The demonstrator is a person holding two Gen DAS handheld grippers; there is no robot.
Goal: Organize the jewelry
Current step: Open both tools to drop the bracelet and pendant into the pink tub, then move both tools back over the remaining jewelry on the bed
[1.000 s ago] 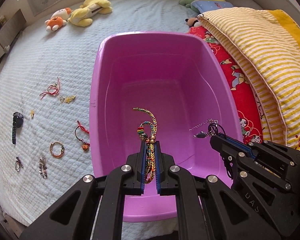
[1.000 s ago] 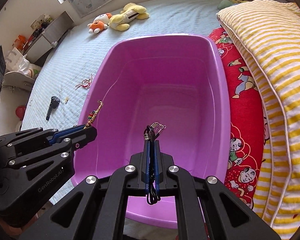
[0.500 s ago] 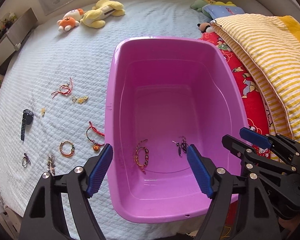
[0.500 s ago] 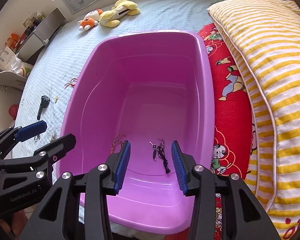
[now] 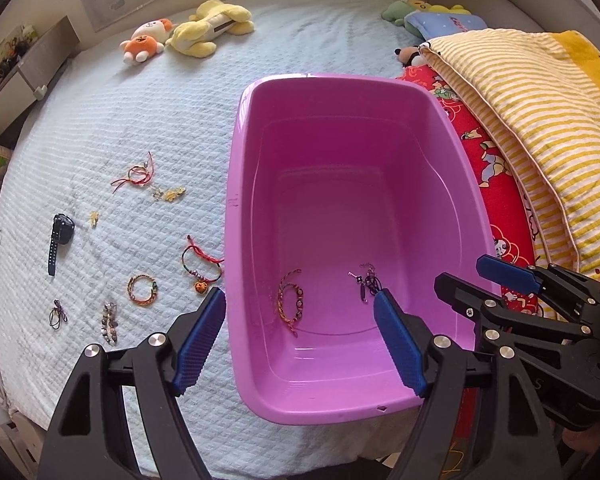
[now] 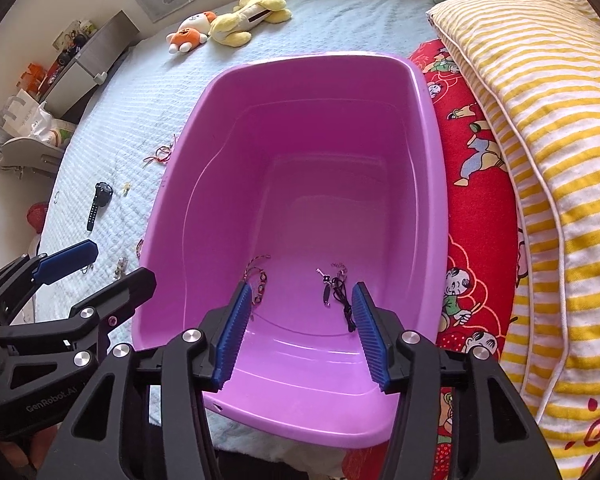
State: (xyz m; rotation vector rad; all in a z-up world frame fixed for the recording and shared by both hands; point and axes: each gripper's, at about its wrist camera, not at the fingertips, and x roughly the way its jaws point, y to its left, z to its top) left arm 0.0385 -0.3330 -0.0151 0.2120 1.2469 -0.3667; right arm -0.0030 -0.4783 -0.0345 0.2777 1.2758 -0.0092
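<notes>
A purple plastic basin (image 5: 236,200) with smooth, glossy walls and rounded corners stands on a bed covered by a pale blue quilted bedspread (image 5: 140,120). On the basin floor lie two pieces of jewelry, apart from each other: a braided bracelet (image 5: 290,304) of many-coloured threads, curled in a loop, and a black cord necklace (image 5: 366,282) with small silver metal charms.

The left gripper (image 5: 300,320) hangs over the near end of the basin with its fingers spread wide; nothing is between them. Their blue pads are ribbed rubber on black plastic arms. The right gripper (image 6: 300,312) is beside it, also over the basin, and its jaws are opening with nothing held; the necklace lies on the floor below, close to its right finger.

On the bedspread left of the basin, eight more small pieces lie scattered: a red string bracelet (image 5: 138,174), a small golden chain piece (image 5: 170,194), a tiny golden charm (image 5: 94,217), a black wristwatch (image 5: 58,240) with a rubber-like strap, a red cord bracelet with a heart pendant (image 5: 200,268) just beside the basin wall, a round woven bracelet (image 5: 142,289), a dark thin cord piece (image 5: 57,314) and a string of pale beads (image 5: 110,322).

Two plush toys, one orange and white (image 5: 144,42), one yellow (image 5: 210,28), lie at the far side. A yellow-and-white striped blanket (image 5: 520,100) lies folded on a red cartoon-print quilt (image 5: 496,184) to the right.
</notes>
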